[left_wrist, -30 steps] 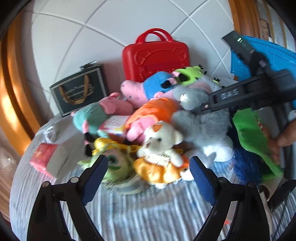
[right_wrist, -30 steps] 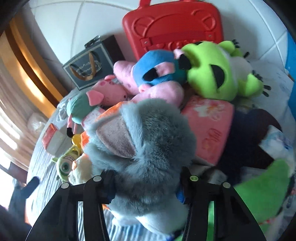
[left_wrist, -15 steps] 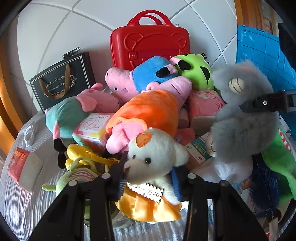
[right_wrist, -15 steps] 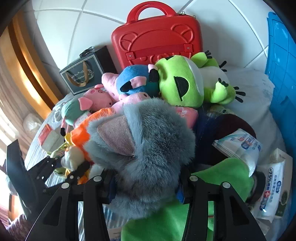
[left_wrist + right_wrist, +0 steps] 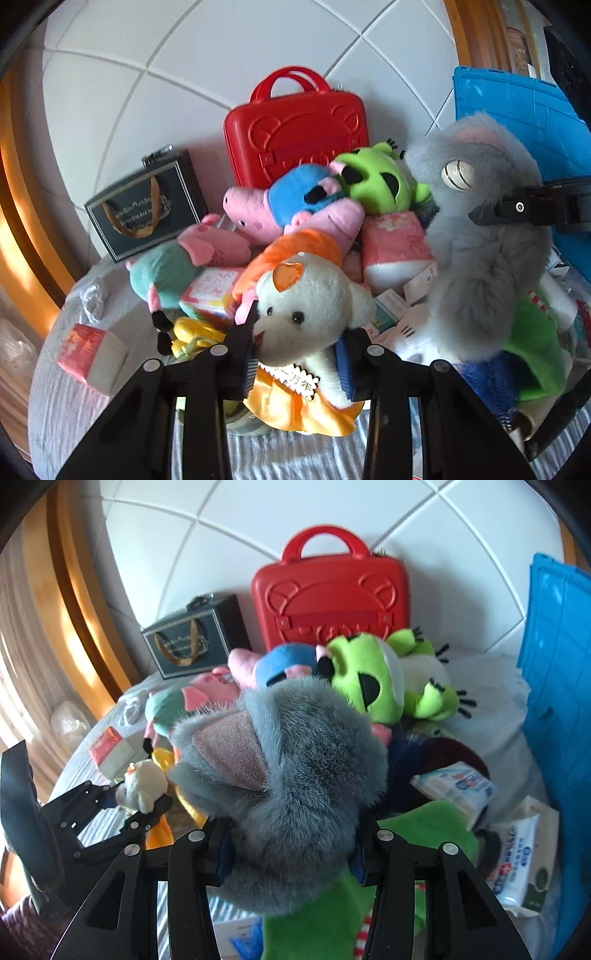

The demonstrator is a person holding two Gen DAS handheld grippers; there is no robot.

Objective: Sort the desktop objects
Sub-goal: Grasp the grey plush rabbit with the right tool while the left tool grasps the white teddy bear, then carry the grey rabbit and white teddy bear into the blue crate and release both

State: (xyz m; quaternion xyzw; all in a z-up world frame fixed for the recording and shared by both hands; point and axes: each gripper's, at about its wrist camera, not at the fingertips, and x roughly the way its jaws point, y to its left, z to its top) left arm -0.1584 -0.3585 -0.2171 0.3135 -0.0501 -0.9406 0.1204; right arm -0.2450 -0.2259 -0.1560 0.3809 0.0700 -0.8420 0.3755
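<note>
A white plush bear (image 5: 306,295) with an orange skirt sits between the fingers of my left gripper (image 5: 299,347). The jaws are closing and both pads press its head. The right wrist view shows the same bear (image 5: 142,782) held at the lower left. My right gripper (image 5: 291,849) is shut on a grey furry plush (image 5: 288,757) with pink ears, lifted above the pile. In the left wrist view that grey plush (image 5: 487,258) hangs at the right, with one black finger (image 5: 517,210) across it.
A heap of plush toys covers the striped cloth (image 5: 295,454): pink pigs (image 5: 255,214) and a green alien (image 5: 376,181). Behind stand a red case (image 5: 295,129) and a black gift box (image 5: 144,206). A blue crate (image 5: 517,107) is at right, a tissue pack (image 5: 92,354) at left, wipes (image 5: 524,856) at right.
My left gripper moved in over the white bear and shut on its head. My right gripper rose with the grey plush, away from the pile.
</note>
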